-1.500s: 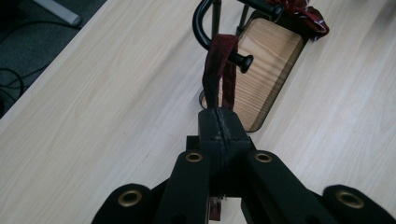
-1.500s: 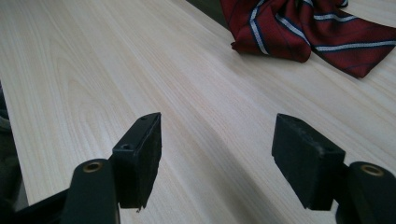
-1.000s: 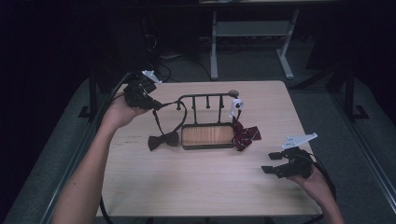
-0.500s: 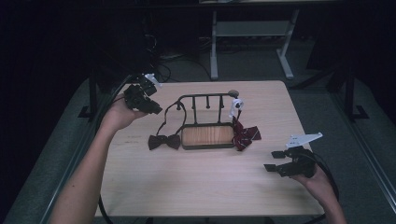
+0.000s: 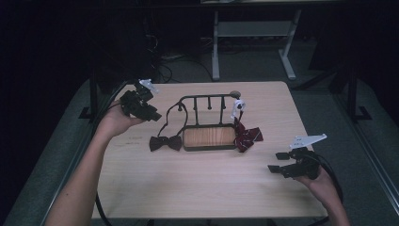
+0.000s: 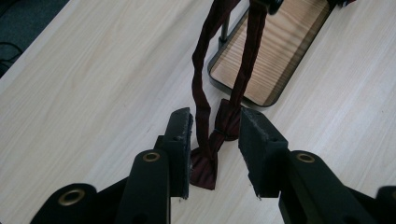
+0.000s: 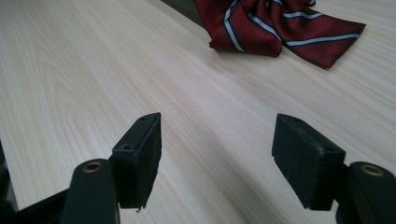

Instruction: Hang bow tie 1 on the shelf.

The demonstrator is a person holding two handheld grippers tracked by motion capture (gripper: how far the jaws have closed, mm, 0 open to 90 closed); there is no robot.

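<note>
Left gripper [image 5: 155, 116] hovers over the table's [image 5: 197, 188] left rear, fingers [image 6: 180, 140] parted, holding nothing. In the left gripper view the dark bow tie [image 6: 210, 144] sits between them, not clamped; its strap [image 6: 247, 51] runs up to the rack [image 5: 207, 120]. From the high view the bow tie [image 5: 165, 142] lies on the table just left of the rack's wooden base. Right gripper [image 5: 277, 162] near the right front edge, fingers [image 7: 140, 149] wide open, empty. Striped red bow tie [image 7: 280, 25] lies ahead of it, beside the rack's right end.
</note>
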